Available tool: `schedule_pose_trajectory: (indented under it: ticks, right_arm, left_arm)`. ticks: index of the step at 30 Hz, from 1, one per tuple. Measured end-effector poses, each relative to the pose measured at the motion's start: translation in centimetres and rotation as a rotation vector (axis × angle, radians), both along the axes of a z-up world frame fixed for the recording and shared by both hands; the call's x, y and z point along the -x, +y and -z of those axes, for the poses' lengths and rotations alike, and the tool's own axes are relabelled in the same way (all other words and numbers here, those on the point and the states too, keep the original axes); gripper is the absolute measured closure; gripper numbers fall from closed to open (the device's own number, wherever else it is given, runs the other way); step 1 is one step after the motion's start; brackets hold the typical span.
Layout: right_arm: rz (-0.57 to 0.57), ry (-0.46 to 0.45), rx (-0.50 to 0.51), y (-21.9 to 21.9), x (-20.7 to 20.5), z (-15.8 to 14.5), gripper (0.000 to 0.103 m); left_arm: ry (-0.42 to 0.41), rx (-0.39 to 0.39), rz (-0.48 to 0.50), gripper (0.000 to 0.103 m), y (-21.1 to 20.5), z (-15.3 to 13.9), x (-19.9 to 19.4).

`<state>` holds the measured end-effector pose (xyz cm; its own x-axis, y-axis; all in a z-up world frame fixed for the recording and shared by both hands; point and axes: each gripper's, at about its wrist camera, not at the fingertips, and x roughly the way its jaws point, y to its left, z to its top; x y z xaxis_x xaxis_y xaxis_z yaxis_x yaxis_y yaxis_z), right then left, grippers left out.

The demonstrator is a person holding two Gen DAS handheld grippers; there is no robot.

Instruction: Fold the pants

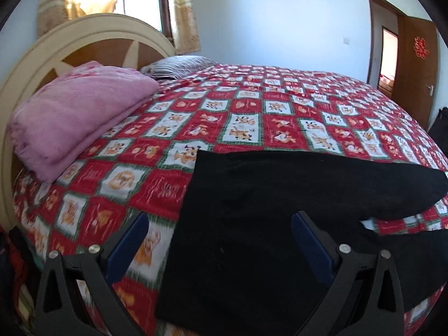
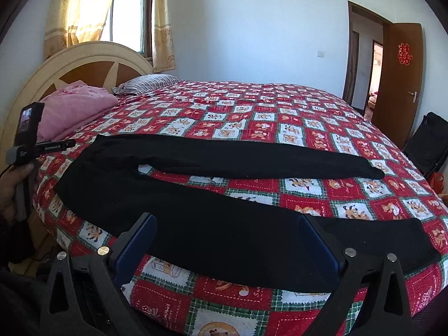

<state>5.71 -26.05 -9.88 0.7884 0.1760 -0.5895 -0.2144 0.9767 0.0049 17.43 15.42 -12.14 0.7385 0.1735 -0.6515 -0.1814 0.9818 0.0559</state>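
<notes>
We hold the left gripper (image 1: 219,233) and the right gripper (image 2: 226,236) with their jaws spread wide; nothing is pinched in either.

**Position of the work.** The black pants (image 2: 196,218) lie flat on the bed, along its near edge. In the right wrist view the 2 legs run toward the right of the frame, splayed apart, with a wedge of bedspread (image 2: 280,128) showing between them. The waist end sits at centre left. The right gripper frames the near leg at lower centre. In the left wrist view the waist portion fills the lower centre, and the left gripper straddles its left edge.

**Procedure for the step in hand.** We judge the task to be at its start: no fold is made.
1. Lower each jaw pair onto an edge of the near leg, not onto the bedspread beneath.
2. Close only when cloth lies between the pads.
3. Lift both ends together and lay the near leg squarely over the far leg.

**Surface and room.** The checked bedspread is soft and may bunch into a grip. A pink blanket (image 1: 75,109) and a striped pillow (image 1: 176,65) lie at upper left beside the headboard (image 1: 92,39), well apart from the pants. A curtained window (image 2: 128,16) stands above; an open door (image 2: 403,84) is at the right.
</notes>
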Motion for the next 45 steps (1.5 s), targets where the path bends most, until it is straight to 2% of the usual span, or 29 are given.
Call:
schedule_pose_trajectory:
  ticks: [2, 4, 8, 11, 14, 15, 18, 21, 24, 27, 28, 32, 35, 42, 45]
  right_arm:
    - [0.009, 0.030, -0.005, -0.5, -0.6, 0.7, 0.028]
    - [0.023, 0.061, -0.007, -1.0, -1.3, 1.3, 0.038]
    - [0.039, 0.093, -0.018, -2.1, -2.4, 2.1, 0.041]
    - [0.052, 0.112, -0.030, -3.4, -3.7, 2.3, 0.048]
    - [0.087, 0.130, -0.062, -5.3, -5.3, 2.0, 0.049]
    - [0.100, 0.132, -0.065, -5.9, -5.9, 1.9, 0.050]
    - [0.134, 0.135, -0.060, -7.8, -7.8, 1.3, 0.053]
    - [0.179, 0.151, -0.062, -10.4, -10.2, 0.9, 0.056]
    - [0.229, 0.169, -0.087, -13.2, -12.7, 0.4, 0.059]
    - [0.286, 0.189, -0.098, -16.3, -15.5, 0.4, 0.059]
    - [0.312, 0.193, -0.092, -17.5, -16.7, 0.5, 0.059]
    - [0.394, 0.200, -0.121, -22.0, -20.3, 0.6, 0.059]
    - [0.432, 0.202, -0.124, -24.4, -23.0, 0.8, 0.059]
    - [0.441, 0.240, -0.066, -27.7, -29.4, 2.9, 0.059]
    - [0.461, 0.274, -0.049, -29.1, -31.9, 4.4, 0.058]
  left_arm:
    - [0.028, -0.024, 0.020, 0.000, 1.0, 0.5, -2.5]
    - [0.053, -0.024, 0.037, 0.002, 1.9, 0.8, -4.7]
    - [0.097, 0.031, 0.068, 0.006, 3.7, 2.1, -9.1]
    - [0.157, 0.107, 0.080, 0.018, 5.1, 3.9, -11.8]
    - [0.200, 0.142, 0.082, 0.029, 5.7, 5.3, -13.4]
    - [0.209, 0.159, 0.089, 0.036, 5.9, 5.7, -13.7]
    - [0.209, 0.188, 0.105, 0.038, 6.3, 5.8, -14.4]
    - [0.212, 0.223, 0.128, 0.045, 6.7, 5.8, -14.9]
    - [0.213, 0.216, 0.142, 0.045, 6.8, 6.1, -15.3]
    - [0.212, 0.157, 0.164, 0.047, 5.9, 5.9, -15.3]
    - [0.206, 0.149, 0.170, 0.054, 5.8, 5.7, -15.3]
    - [0.187, 0.176, 0.195, 0.066, 6.1, 5.4, -15.4]
    - [0.202, 0.155, 0.204, 0.066, 5.7, 6.0, -15.7]
    - [0.195, 0.179, 0.207, 0.066, 6.0, 5.7, -15.9]
    - [0.197, 0.171, 0.199, 0.062, 5.9, 6.1, -16.1]
